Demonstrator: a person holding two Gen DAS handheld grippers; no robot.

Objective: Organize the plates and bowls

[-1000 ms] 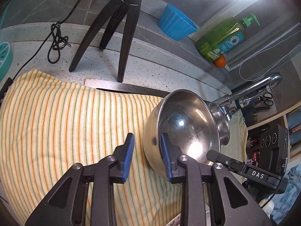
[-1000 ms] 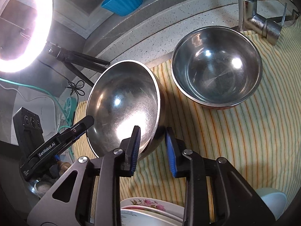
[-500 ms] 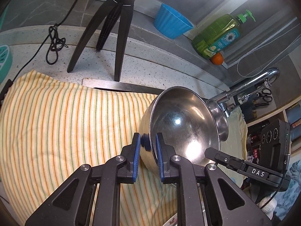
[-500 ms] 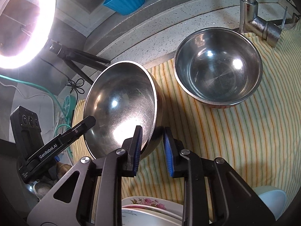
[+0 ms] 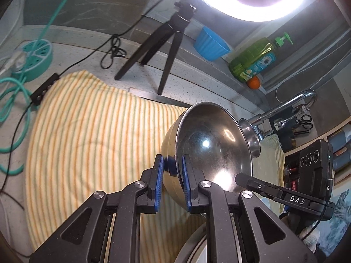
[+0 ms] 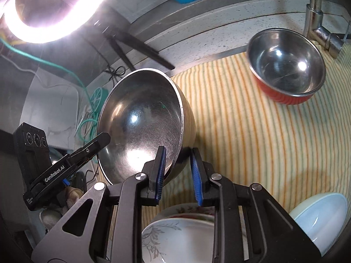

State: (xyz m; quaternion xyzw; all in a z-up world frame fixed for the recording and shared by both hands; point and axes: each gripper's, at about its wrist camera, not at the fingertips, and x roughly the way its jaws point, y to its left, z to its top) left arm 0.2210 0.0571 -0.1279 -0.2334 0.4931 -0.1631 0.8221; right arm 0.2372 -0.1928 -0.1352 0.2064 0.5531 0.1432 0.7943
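Speckled stone forms the bench, with a striped yellow towel spread over most of it. On a ledge behind stand a blue cup and a green soap bottle; a black tripod stands on the bench under a ring light, and a chrome tap curves at the right.

Above the towel, a steel bowl is tipped steeply on edge, its opening facing right in the left wrist view and its rounded underside turned toward the left. The left hand-held gripper is closed narrow on the near rim, one pad outside the wall and one inside. The right hand-held gripper straddles the same bowl at its lower rim, one pad inside and one outside; a gap shows at the outer pad, so I cannot tell whether it is clamped.

A second steel bowl with a red outside sits upright on the towel beside the tap base, well apart from the tilted one. Near the right camera lie a stack of floral plates and a pale blue bowl.
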